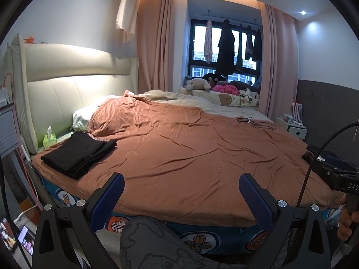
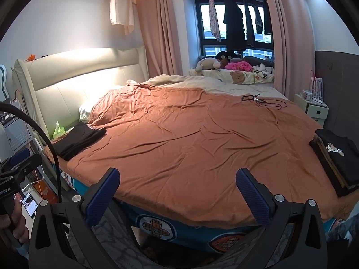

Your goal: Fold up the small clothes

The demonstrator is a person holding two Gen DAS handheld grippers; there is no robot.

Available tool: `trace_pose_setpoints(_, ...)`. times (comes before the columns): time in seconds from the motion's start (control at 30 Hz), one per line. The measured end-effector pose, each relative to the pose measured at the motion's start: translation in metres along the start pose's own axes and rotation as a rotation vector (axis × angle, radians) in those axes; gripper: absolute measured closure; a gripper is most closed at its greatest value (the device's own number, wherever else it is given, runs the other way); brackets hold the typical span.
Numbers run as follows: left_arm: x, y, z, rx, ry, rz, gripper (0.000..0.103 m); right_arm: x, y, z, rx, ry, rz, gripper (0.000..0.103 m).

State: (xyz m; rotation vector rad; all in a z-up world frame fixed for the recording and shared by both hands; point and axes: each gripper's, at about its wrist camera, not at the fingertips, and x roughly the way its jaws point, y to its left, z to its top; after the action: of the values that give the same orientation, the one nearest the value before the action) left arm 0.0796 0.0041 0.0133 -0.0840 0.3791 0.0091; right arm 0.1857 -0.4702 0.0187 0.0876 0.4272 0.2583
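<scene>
The wide rust-orange quilted bedspread (image 2: 190, 139) fills both views, rumpled all over, and is the only work surface here. At its back stands the cream padded headboard (image 1: 74, 85), and beyond its far edge hang peach floor-length curtains (image 2: 161, 27) on either side of a dark-framed window (image 2: 235, 22) with garments on a rail. Plush toys (image 2: 224, 63) crowd the sill past the far side of the bedspread.

On the bedspread's corner nearest the headboard lies a folded black garment (image 1: 77, 154), flat and squared. At the opposite near corner sits a stack of folded dark clothes (image 2: 336, 163), the top one with a pale printed logo, its edge close to the bedspread's drop. A thin black cord and small device (image 2: 258, 100) lie toward the far side.

The left gripper (image 1: 181, 197) and the right gripper (image 2: 177, 192) both hover over the near edge of the bedspread, blue pads spread wide, carrying nothing.

Risks, as I judge them: the creased, soft cover could drag under a pinch, so the pads gather bedding along with cloth. The stack near the drop could slide off if nudged. The trailing gripper cable (image 2: 44, 139) might snag the folded black garment.
</scene>
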Motion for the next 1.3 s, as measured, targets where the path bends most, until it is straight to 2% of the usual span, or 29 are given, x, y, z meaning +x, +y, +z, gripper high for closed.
trace_pose_setpoints(1.3,-0.017,-0.001,0.0,-0.017,-0.014,-0.01,0.0,0.004,0.008,0.0,-0.02,0.009,-0.004,0.0)
